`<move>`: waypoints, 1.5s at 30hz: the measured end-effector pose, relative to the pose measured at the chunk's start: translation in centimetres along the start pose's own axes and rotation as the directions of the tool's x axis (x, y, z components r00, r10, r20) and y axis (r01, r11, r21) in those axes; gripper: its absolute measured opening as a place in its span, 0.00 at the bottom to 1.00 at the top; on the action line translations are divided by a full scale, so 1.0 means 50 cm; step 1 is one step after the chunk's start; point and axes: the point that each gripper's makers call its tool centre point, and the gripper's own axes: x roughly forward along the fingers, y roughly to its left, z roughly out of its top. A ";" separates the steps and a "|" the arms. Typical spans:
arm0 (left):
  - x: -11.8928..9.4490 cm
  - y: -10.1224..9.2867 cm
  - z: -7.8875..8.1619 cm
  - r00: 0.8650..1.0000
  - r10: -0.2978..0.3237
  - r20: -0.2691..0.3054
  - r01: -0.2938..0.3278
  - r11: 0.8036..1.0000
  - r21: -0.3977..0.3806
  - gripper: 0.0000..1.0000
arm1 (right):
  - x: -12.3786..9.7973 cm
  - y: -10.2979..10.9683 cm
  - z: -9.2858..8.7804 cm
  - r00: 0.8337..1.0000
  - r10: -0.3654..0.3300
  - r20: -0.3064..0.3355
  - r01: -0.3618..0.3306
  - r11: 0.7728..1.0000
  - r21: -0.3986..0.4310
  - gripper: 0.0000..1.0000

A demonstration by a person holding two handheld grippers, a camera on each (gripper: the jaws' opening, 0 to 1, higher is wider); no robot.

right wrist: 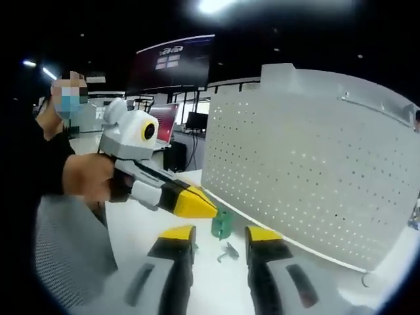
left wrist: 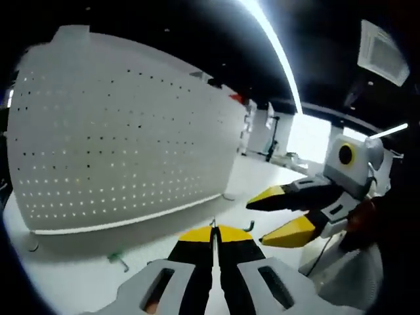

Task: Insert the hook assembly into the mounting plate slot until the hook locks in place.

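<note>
A white perforated mounting plate (left wrist: 125, 144) stands upright on the white table (left wrist: 65, 269); in the right gripper view the plate (right wrist: 315, 164) rises at the right. Two small hook pieces lie on the table in front of it: a green one (right wrist: 221, 225) and a metal one (right wrist: 228, 251). In the left gripper view one hook (left wrist: 118, 259) lies at the left and another (left wrist: 248, 226) just right of my jaws. My left gripper (left wrist: 213, 231) is shut, with a thin sliver at the seam that I cannot identify. My right gripper (right wrist: 220, 233) is open and empty above the hooks.
The right gripper (left wrist: 259, 222) reaches in from the right with its jaws apart, a hand (left wrist: 364, 216) behind it. The left gripper (right wrist: 209, 209) comes in from the left, held by a person's hand (right wrist: 85, 177). Monitors (right wrist: 174, 62) and desks stand behind.
</note>
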 end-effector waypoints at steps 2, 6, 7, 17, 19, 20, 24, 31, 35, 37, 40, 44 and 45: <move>-0.004 0.009 -0.002 1.000 0.006 0.001 -0.006 1.000 -0.004 0.01 | 0.002 0.002 -0.003 1.000 0.001 -0.008 -0.001 1.000 -0.006 0.26; -0.007 0.014 -0.003 1.000 0.002 0.005 -0.002 1.000 -0.014 0.01 | 0.006 0.006 -0.006 1.000 0.002 -0.016 -0.003 1.000 -0.022 0.25; -0.007 0.013 -0.003 1.000 -0.002 0.006 0.003 1.000 -0.017 0.01 | 0.006 0.006 -0.007 1.000 0.001 -0.019 -0.001 1.000 -0.028 0.24; 0.000 -0.015 -0.008 0.998 -0.062 0.007 0.063 0.998 -0.016 0.01 | 0.008 0.002 -0.008 1.000 -0.015 -0.024 0.014 0.999 -0.049 0.16; 0.001 -0.023 -0.009 0.997 -0.083 0.011 0.083 0.996 -0.034 0.01 | 0.009 0.002 -0.007 1.000 -0.016 -0.022 0.015 0.999 -0.052 0.14; 0.001 -0.026 -0.010 0.996 -0.090 0.012 0.090 0.995 -0.039 0.01 | 0.009 0.002 -0.007 1.000 -0.018 -0.021 0.016 0.998 -0.054 0.13; 0.001 -0.028 -0.011 0.995 -0.103 0.015 0.103 0.993 -0.053 0.01 | 0.010 0.003 -0.008 1.000 -0.019 -0.025 0.018 0.998 -0.056 0.11; -0.001 -0.031 -0.006 0.992 -0.122 0.037 0.125 0.987 -0.099 0.01 | 0.012 0.002 -0.011 0.999 -0.025 -0.033 0.022 0.997 -0.074 0.07; -0.001 -0.034 -0.005 0.990 -0.131 0.047 0.136 0.983 -0.122 0.01 | 0.014 0.002 -0.013 0.999 -0.027 -0.037 0.024 0.996 -0.087 0.05; -0.002 -0.035 -0.004 0.990 -0.133 0.047 0.138 0.983 -0.122 0.01 | 0.014 0.002 -0.013 0.999 -0.028 -0.040 0.024 0.995 -0.092 0.04; -0.002 -0.037 -0.006 0.989 -0.138 0.046 0.143 0.982 -0.125 0.01 | 0.015 0.003 -0.013 0.999 -0.029 -0.040 0.025 0.995 -0.095 0.04; -0.002 -0.039 -0.005 0.989 -0.143 0.047 0.148 0.981 -0.128 0.01 | 0.016 0.002 -0.014 0.999 -0.032 -0.043 0.028 0.994 -0.102 0.02; -0.002 -0.041 -0.005 0.988 -0.146 0.047 0.151 0.980 -0.128 0.01 | 0.016 0.002 -0.014 0.999 -0.033 -0.043 0.029 0.994 -0.101 0.02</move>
